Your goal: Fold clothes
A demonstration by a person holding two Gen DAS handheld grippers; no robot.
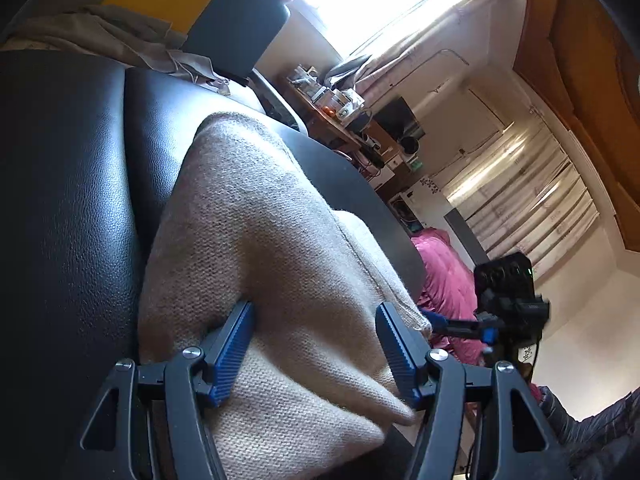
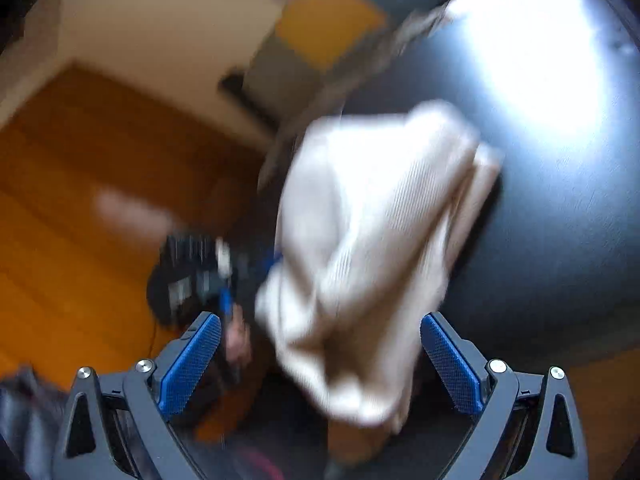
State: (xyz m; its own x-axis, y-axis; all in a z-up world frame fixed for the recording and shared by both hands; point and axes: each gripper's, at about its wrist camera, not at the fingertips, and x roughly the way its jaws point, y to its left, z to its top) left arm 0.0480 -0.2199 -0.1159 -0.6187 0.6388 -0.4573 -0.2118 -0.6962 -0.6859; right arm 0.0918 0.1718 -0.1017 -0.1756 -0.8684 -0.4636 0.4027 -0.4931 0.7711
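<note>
A beige knitted garment [image 1: 272, 240] lies folded on a dark round table [image 1: 360, 184], partly against a black leather seat [image 1: 72, 200]. My left gripper [image 1: 316, 312] is open, its blue pads [image 1: 234, 348] on either side of the knit, which bulges between them. In the blurred right wrist view the same garment [image 2: 372, 240] hangs over the table edge [image 2: 560, 220]. My right gripper [image 2: 320, 328] is open wide with the garment's lower part between its pads [image 2: 448, 364]. The right gripper also shows in the left wrist view [image 1: 508, 312], beside the garment's corner.
Another beige cloth [image 1: 120, 36] lies crumpled at the back of the leather seat. A pink quilt [image 1: 444, 280] lies beyond the table. A cluttered desk [image 1: 340, 108] stands under the bright window. Wooden flooring [image 2: 100, 160] surrounds the table.
</note>
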